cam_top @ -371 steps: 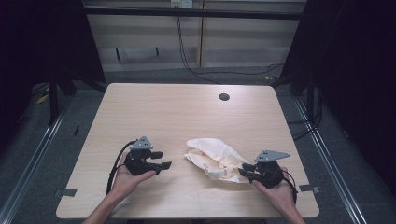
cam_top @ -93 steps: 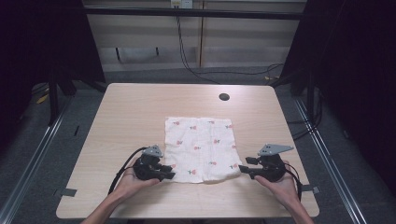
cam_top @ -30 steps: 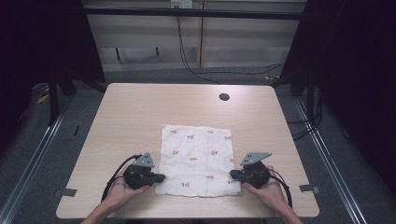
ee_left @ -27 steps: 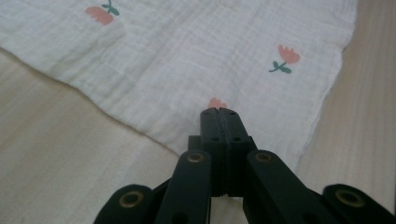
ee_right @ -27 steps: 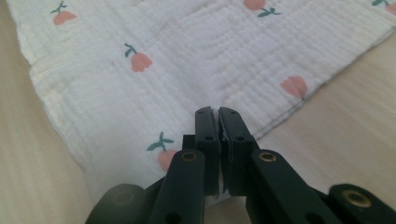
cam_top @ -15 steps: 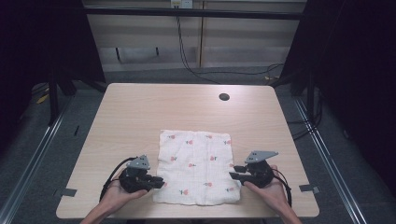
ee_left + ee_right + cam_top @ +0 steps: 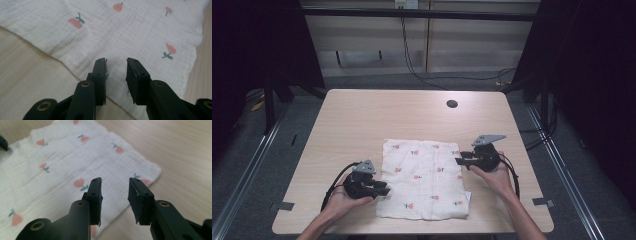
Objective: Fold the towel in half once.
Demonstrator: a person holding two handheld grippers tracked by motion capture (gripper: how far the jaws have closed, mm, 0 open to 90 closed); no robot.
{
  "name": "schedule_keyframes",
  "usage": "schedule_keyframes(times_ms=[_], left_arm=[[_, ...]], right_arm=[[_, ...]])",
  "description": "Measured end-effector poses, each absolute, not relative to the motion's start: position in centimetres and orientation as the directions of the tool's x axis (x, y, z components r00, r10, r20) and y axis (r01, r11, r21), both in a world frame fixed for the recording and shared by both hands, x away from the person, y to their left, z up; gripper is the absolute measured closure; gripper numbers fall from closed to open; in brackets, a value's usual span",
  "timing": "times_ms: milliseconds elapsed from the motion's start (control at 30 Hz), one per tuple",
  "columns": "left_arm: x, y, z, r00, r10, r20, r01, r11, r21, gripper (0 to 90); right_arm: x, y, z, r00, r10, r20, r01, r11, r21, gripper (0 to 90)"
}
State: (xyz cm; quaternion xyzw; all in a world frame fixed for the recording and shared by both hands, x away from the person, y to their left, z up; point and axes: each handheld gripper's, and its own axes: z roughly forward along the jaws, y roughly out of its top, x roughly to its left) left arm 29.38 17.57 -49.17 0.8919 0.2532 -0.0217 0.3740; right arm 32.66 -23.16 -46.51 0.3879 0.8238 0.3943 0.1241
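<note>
A white cloth [image 7: 422,180] printed with small red flowers lies spread flat on the wooden table [image 7: 362,120], near its front edge. My left gripper [image 7: 383,189] rests low at the cloth's left edge, and its fingers stand open over the cloth's [image 7: 140,30] hem in the left gripper view [image 7: 116,68]. My right gripper [image 7: 460,161] is at the cloth's right edge, farther up. In the right gripper view [image 7: 115,188] it is open above the cloth [image 7: 62,165], close to a corner. Nothing is held between either pair of fingers.
A dark round hole [image 7: 452,104] sits in the table top near the far edge. Bare wood surrounds the cloth on the far side and to the left. Cables [image 7: 422,65] run across the floor behind the table.
The cloth, crumpled 12 s ago, now lies spread out flat. Over the last second the right gripper has moved away from the person along the cloth's right edge; the left gripper has barely shifted.
</note>
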Motion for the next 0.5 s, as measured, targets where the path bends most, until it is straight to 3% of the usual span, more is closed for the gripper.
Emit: schedule_keyframes(times_ms=[500], left_arm=[[29.0,17.6,-49.4,0.872,0.407,-0.272,0.479,-0.596,0.645,69.7]], right_arm=[[40.3,-22.9,-49.0,-0.585,0.800,0.132,0.640,0.356,0.681,65.5]])
